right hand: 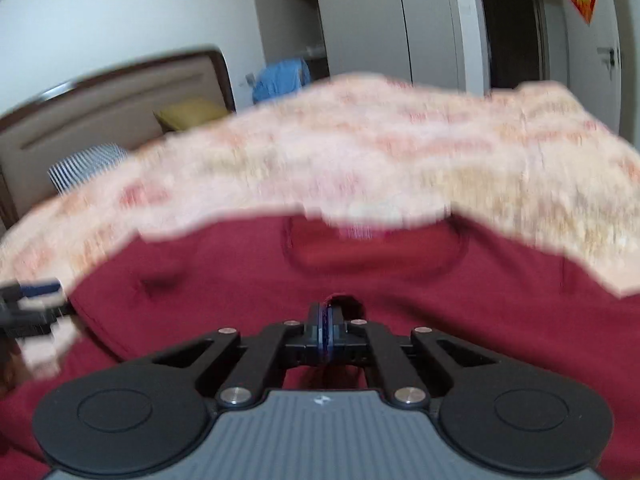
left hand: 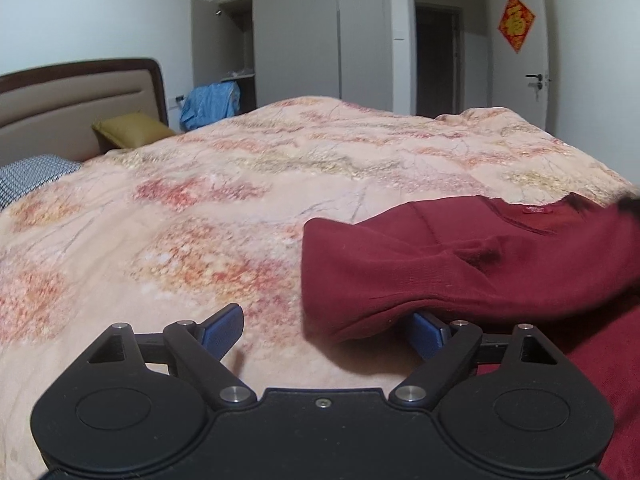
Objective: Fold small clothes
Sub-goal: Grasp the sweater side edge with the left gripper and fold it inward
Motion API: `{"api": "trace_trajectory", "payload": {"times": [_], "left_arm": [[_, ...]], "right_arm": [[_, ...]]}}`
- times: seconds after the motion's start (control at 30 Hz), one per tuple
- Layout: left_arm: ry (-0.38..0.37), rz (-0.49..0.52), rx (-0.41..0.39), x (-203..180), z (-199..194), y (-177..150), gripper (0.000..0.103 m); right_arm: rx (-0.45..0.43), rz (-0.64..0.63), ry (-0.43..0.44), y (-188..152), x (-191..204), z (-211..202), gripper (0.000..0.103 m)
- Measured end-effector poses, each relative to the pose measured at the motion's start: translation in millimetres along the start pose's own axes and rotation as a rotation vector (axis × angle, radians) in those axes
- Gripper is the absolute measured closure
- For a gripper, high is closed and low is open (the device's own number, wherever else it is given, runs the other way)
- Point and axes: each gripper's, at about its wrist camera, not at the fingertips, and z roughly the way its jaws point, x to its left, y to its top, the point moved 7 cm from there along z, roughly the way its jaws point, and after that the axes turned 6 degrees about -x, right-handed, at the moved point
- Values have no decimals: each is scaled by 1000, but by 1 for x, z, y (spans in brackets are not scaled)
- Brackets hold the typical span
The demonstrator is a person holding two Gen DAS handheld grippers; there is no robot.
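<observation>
Right gripper [right hand: 326,320] pinching maroon shirt [right hand: 360,280] (collar pointing away), left gripper [left hand: 324,332] spread

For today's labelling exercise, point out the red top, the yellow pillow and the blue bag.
red top [left hand: 460,276], left wrist view, folded body.
yellow pillow [left hand: 132,130], left wrist view, middle.
blue bag [left hand: 210,104], left wrist view, front.

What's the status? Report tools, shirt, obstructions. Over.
Left tool open, at the folded shirt edge, holding nothing. Right tool shut on shirt fabric. Shirt lies on the bedspread, one side folded over. Nothing in the way.
</observation>
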Motion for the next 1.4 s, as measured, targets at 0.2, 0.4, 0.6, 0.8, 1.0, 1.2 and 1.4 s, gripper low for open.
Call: {"api": "trace_trajectory", "payload": {"times": [0.2,0.4,0.6,0.8,1.0,1.2,1.4], "left_arm": [[-18,22,-6,-13,12,8,37],[-10,8,-16,-14,15,17,85],[0,-49,-17,-4,12,19,92],[-2,-236,91,17,23,-9,93],[-4,-254,94,16,20,-10,93],[-13,-245,100,19,6,-12,83],[-42,-243,83,20,-27,-13,34]], "right_arm": [[-145,-37,-41,54,-7,-22,100],[-115,-27,-48,48,-15,-21,100],[-61,-30,-43,21,-16,-18,100],[63,-135,-86,-34,-9,-3,100],[97,-130,-101,-63,-15,-2,100],[89,-144,-126,-60,-14,-17,55],[79,-145,-106,-69,-14,-65,11]]}}
